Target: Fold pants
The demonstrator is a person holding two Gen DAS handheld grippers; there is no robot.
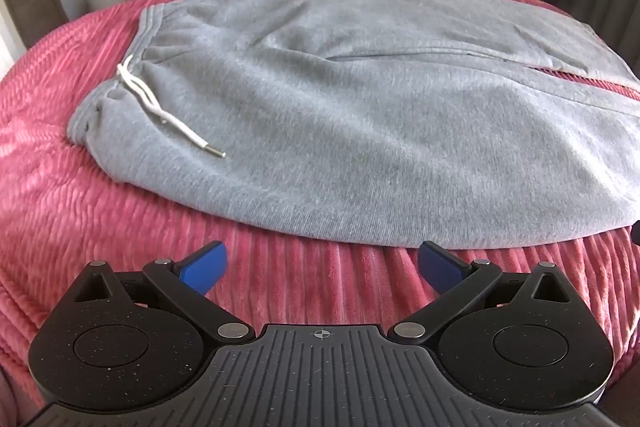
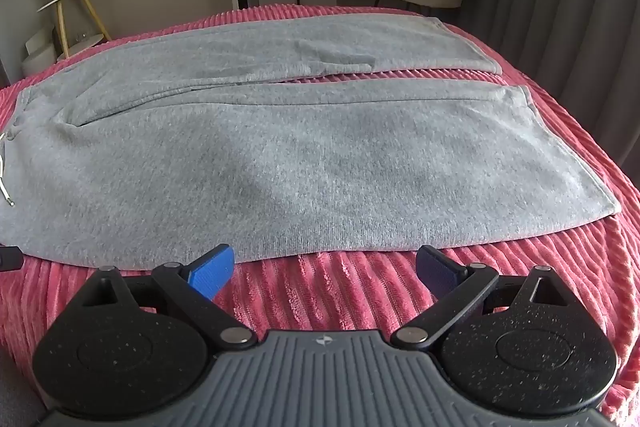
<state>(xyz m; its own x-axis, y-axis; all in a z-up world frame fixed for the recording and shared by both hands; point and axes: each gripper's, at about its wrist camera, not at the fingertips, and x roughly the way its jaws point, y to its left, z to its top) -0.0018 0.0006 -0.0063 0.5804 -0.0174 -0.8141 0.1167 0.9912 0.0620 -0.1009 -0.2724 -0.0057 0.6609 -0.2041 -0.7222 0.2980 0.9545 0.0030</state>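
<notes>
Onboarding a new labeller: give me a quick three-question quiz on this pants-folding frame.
1. True or false: the left gripper is shut on the grey pants.
2. Which end of the pants carries the white drawstring: A waistband, B leg hems?
3. What do the pants lie on?

Key:
1. False; both it and the right gripper are open, short of the near edge.
2. A.
3. A pink ribbed blanket.

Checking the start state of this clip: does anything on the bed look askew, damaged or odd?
Nothing stands out. The grey fleece sweatpants lie flat on the pink ribbed blanket, legs side by side, with the white drawstring loose across the waist. Both grippers are open and empty.
</notes>
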